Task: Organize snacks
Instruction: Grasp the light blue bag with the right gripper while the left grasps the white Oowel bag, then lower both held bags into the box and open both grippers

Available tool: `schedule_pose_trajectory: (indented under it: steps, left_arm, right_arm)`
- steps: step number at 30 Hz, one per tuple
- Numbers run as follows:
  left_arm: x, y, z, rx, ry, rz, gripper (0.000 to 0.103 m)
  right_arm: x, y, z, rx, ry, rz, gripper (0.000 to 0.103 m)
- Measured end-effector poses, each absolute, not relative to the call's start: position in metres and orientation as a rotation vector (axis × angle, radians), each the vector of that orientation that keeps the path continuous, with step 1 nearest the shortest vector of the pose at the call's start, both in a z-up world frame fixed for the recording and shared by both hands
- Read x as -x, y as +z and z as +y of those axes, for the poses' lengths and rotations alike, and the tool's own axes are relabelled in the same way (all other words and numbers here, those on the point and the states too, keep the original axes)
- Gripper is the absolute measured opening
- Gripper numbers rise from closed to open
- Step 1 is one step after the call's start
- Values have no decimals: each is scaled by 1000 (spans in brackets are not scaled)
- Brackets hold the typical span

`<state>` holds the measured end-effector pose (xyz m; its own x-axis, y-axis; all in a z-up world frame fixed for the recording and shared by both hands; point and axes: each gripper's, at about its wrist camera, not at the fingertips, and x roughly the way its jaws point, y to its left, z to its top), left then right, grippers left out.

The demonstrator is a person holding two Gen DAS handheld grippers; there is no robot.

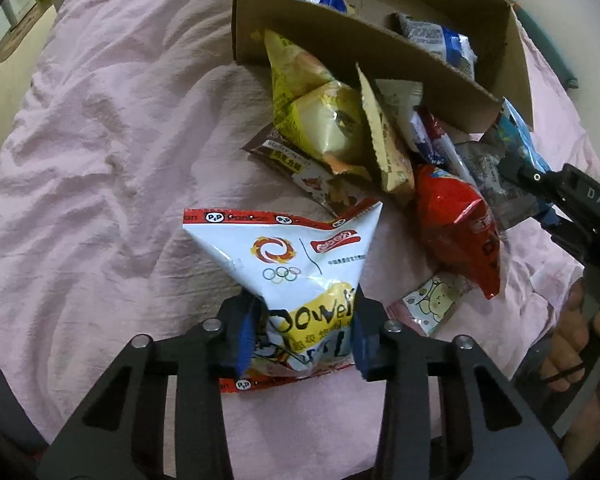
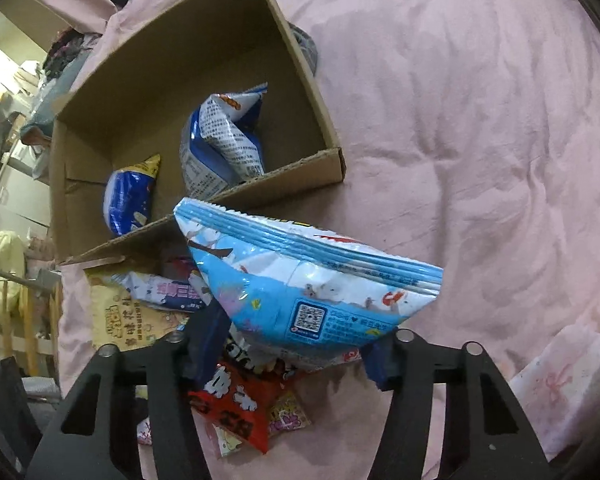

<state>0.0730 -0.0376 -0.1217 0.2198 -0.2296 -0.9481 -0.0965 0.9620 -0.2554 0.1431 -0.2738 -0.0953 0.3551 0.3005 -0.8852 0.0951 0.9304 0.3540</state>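
My left gripper is shut on a white snack bag with red edges, pinching its lower half just above the pink sheet. In the right wrist view my right gripper is shut on a light blue snack bag, held up near the front wall of the cardboard box. The box holds a blue-and-white bag and a smaller blue bag. A pile of snacks lies in front of the box: a yellow bag, a tan bag and a red bag.
Everything rests on a wrinkled pink bedsheet. A person's hand grips the right tool at the right edge of the left wrist view. More packets lie under the light blue bag. A folded pink cloth sits at the right.
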Motion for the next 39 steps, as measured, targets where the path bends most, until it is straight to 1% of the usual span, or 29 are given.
schedule_pose_trajectory:
  steps: [12, 16, 19, 25, 32, 39]
  left_arm:
    - [-55, -92, 0, 239, -52, 1254, 30]
    - [-47, -81, 5, 188, -29, 1222, 30]
    - [-45, -63, 7, 168, -6, 1148, 30]
    - [-49, -13, 9, 126, -3, 990, 30]
    - [-81, 35, 7, 67, -43, 909, 30]
    - [-119, 48, -6, 31, -55, 863, 30]
  right_arm:
    - [-110, -66, -307, -425, 154, 1099, 51]
    - [-101, -54, -315, -402, 138, 1055, 51]
    - [-96, -44, -321, -429, 147, 1003, 51]
    - [-85, -10, -328, -470, 204, 830, 51]
    - [-106, 6, -317, -478, 302, 826, 51]
    - [-147, 12, -293, -416, 344, 833, 51]
